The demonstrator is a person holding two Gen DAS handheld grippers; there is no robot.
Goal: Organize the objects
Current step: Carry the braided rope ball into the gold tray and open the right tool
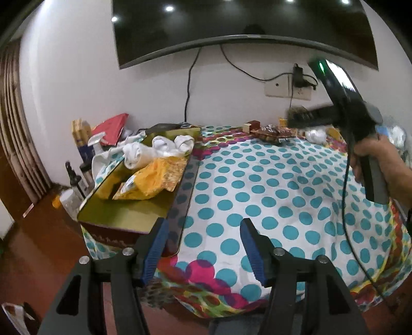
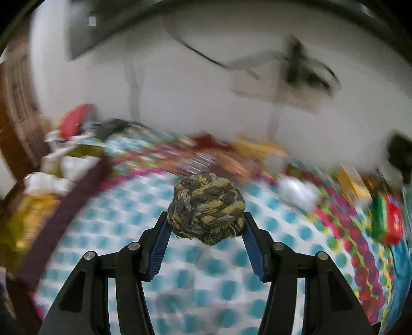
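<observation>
A knotted rope ball [image 2: 206,208] in grey and yellow hangs above the dotted bedspread [image 2: 206,278], with my right gripper [image 2: 206,217] shut on it. The left wrist view shows that gripper [image 1: 303,119] raised at the right in a person's hand [image 1: 370,152], the ball [image 1: 296,118] blurred at its tip. My left gripper [image 1: 206,226] stands open low over the bed's near edge, nothing between its fingers. Beside its left finger sits an open gold-lined tin [image 1: 123,216] holding white rolled cloths [image 1: 159,147] and a yellow packet [image 1: 149,180].
A brown snack packet [image 1: 273,131], a white bundle [image 1: 315,135] and small boxes line the bed's far edge. Bottles [image 1: 74,180] and a red bag [image 1: 110,128] stand left of the tin. A red-green box [image 2: 388,224] lies at right. A television [image 1: 231,20] and cables hang on the wall.
</observation>
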